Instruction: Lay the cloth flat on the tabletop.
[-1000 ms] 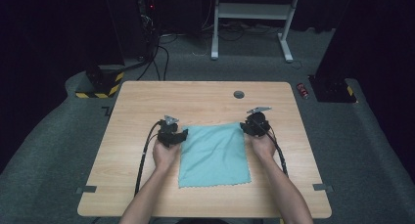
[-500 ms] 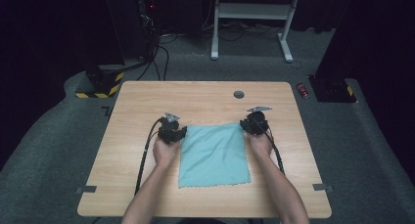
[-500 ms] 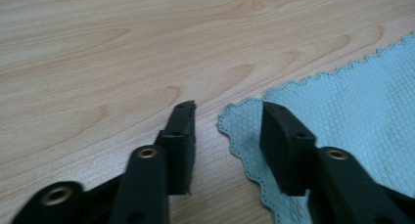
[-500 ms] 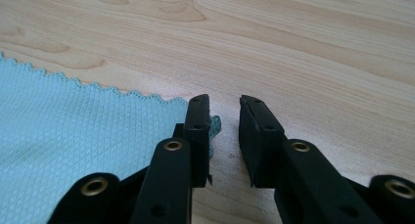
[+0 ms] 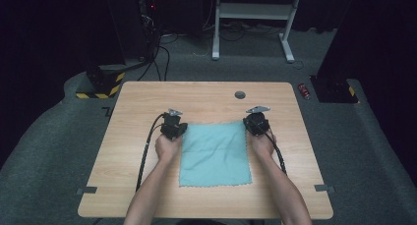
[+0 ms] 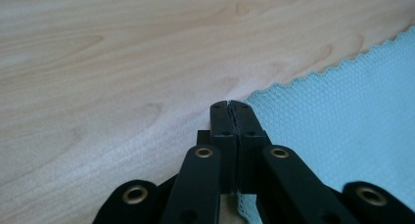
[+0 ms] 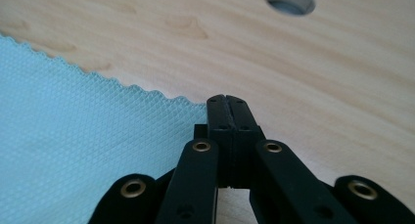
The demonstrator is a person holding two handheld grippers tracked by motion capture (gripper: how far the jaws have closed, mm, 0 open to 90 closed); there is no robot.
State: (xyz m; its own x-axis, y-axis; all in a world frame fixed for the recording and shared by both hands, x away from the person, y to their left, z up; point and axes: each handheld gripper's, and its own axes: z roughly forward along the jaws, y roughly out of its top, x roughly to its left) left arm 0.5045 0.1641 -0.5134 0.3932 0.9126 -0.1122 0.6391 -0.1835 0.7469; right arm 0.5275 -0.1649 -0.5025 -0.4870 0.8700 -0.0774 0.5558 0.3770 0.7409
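Dark surroundings are seen around a light wooden tabletop (image 5: 206, 97), which stands on grey carpet, with black equipment and cables behind it and the white legs of a stand farther back. Near the far edge of the tabletop a round cable hole (image 5: 240, 95) is cut. A square turquoise cloth (image 5: 214, 154) is spread flat on the middle of the tabletop, its scalloped edges roughly parallel to the table's sides and its near edge close to the person's side. Two forearms are brought in from the bottom of the high view. The left gripper (image 5: 173, 129) is held at the cloth's far left corner, and the right gripper (image 5: 255, 123) at the far right corner, so that the cloth lies between the two hands. In the left gripper view the black jaws are seen pressed together, having just been closing, with the very corner of the cloth (image 6: 337, 131) caught between them and the woven fabric spreading away to the right over the wood. In the right gripper view the jaws are likewise brought together after closing, right at the corner of the cloth (image 7: 83, 145); whether fabric is pinched there cannot be told for certain. A black cable is trailed from each gripper back along the forearms.
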